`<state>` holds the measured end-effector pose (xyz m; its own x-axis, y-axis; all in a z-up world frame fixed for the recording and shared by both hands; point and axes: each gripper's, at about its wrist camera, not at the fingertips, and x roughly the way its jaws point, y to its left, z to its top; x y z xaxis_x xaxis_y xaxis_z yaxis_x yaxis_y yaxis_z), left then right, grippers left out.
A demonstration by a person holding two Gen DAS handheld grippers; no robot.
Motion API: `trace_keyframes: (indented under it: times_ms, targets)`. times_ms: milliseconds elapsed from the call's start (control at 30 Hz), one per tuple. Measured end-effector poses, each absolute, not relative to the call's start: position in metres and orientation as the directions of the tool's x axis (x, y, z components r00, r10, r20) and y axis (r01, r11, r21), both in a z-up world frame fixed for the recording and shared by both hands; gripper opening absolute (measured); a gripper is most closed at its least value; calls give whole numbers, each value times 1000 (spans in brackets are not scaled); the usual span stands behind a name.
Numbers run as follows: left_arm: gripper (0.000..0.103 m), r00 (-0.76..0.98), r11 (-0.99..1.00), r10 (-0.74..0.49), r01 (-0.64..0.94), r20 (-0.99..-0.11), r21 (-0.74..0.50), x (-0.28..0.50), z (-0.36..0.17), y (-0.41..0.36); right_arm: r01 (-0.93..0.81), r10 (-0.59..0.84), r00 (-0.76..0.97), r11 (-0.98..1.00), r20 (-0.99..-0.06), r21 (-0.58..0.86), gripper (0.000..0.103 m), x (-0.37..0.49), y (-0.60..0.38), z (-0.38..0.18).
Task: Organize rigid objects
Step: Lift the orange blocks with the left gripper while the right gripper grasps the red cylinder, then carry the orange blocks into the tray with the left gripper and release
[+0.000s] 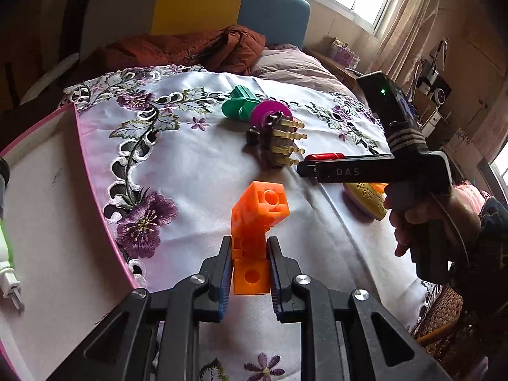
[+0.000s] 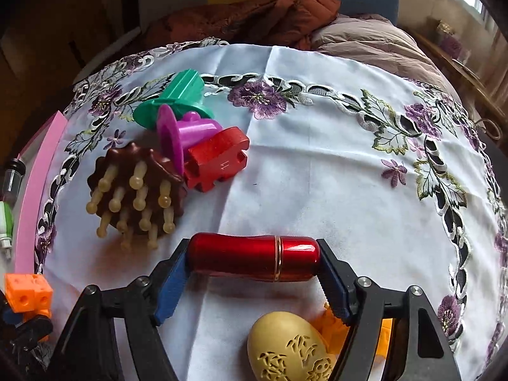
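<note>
An orange block of joined cubes with round holes (image 1: 258, 209) stands up from my left gripper (image 1: 249, 249), which is shut on its lower part just above the floral cloth. The same block (image 2: 28, 292) shows at the far left of the right wrist view. My right gripper (image 2: 252, 247) is shut lengthwise on a glossy red tube with a gold ring (image 2: 254, 257), one pad on each end, just above the cloth. In the left wrist view that gripper (image 1: 304, 167) reaches in from the right, a hand on its handle, the red tube (image 1: 324, 156) at its tips.
A brown comb with yellow pegs (image 2: 136, 187), a purple flanged piece (image 2: 181, 133), a green flanged piece (image 2: 177, 98) and a red puzzle-shaped block (image 2: 219, 158) lie clustered at left. A carved yellow egg (image 2: 292, 346) sits under the right gripper. A pink-rimmed white box (image 1: 89, 171) borders the left.
</note>
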<state>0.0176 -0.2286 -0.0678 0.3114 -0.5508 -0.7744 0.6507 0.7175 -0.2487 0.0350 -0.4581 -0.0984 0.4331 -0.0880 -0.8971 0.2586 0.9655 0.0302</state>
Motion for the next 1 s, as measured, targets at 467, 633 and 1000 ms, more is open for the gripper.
trace_keyframes:
  times_ms: [467,633,1000]
  targets:
    - [20,425,819,-521,495,-740,-291,45,-32,-154,244,-104,444,970,-890,9,77,35,-456,-99]
    - [20,457,869,-477,375,-751,-323,93,-29,-116,235,-108,446,972,-889,0,77,35,-455,-99]
    - [20,463,936,-351,184,-814,-299,185,-53,-74,224,-110,443,974,-890,-9,77,36,-455,-98]
